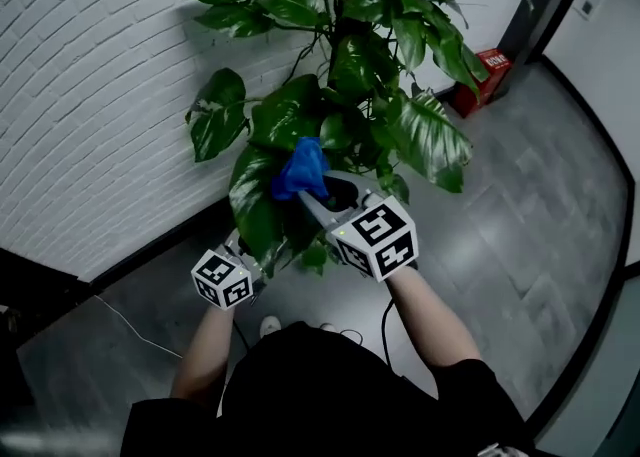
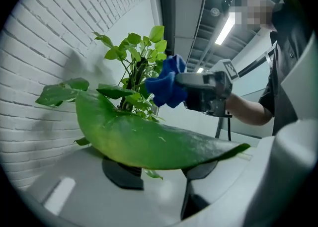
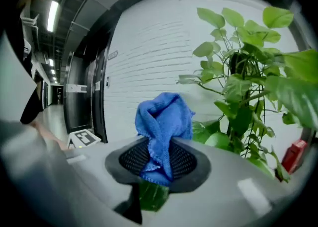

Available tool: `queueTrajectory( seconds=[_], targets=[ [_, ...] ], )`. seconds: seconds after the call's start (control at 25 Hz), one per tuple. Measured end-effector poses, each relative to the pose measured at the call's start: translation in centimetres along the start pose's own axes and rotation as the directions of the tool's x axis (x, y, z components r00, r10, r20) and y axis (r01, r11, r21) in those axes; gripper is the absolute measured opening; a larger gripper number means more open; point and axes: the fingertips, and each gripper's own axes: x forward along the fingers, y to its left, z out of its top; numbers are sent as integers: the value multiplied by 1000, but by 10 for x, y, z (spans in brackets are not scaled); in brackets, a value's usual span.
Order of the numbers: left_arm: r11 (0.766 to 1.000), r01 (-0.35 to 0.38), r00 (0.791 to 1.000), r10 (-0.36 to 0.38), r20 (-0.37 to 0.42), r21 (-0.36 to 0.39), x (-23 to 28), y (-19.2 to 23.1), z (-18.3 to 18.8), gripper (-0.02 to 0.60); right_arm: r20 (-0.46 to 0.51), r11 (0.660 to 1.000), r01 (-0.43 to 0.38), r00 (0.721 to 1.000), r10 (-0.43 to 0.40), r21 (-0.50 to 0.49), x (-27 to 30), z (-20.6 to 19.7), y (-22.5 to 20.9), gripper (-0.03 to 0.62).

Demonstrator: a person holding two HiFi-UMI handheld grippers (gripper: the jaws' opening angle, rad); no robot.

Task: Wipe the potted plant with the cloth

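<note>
plant stands on the grey floor right up against the white brick wall, big glossy leaves going every way, some streaked pale. seen from the head view, the person stands over it with both arms stretched toward the lower leaves.

right tool is clamped tight on the blue cloth. its own view shows the fabric pinched between the two dark pads and bunching up above them in a loose lump, with a bit of green leaf visible below the pads. the cloth sits in among the middle leaves, just beside the stem area, and the tool is tipped a little downward.

left tool is lower and off to the left, held level. its jaws stand fairly wide apart, and one large leaf lies flat across them, spanning from one pad to the other. can't tell if the pads actually press on it; it looks more like it's resting there. from that view the cloth hangs above the leaf, not touching it.

there's a red box by the wall on the far side, well apart from everything.
</note>
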Motion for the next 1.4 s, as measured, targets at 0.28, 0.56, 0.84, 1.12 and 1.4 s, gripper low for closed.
queueTrajectory(
  seconds=[0.28, 0.56, 0.84, 1.12, 1.4],
  targets=[
    [997, 64, 998, -64, -3, 48, -8, 9, 8, 176, -100, 990, 143, 985, -144, -21, 78, 3, -23, 109],
    [983, 164, 984, -158, -76, 81, -13, -6, -8, 176, -150, 977, 206, 969, -196, 53, 109, -34, -21, 109],
    [976, 193, 978, -184, -96, 99, -14, -5, -13, 176, -156, 975, 193, 972, -176, 107, 107, -46, -7, 109],
    [977, 209, 974, -204, -96, 43, -17, -6, -15, 176, -159, 978, 171, 976, -152, 117, 83, -57, 16, 109],
    [981, 189, 979, -185, -89, 36, -17, -12, -16, 176, -152, 978, 149, 980, -126, 147, 56, -62, 33, 109]
  ],
)
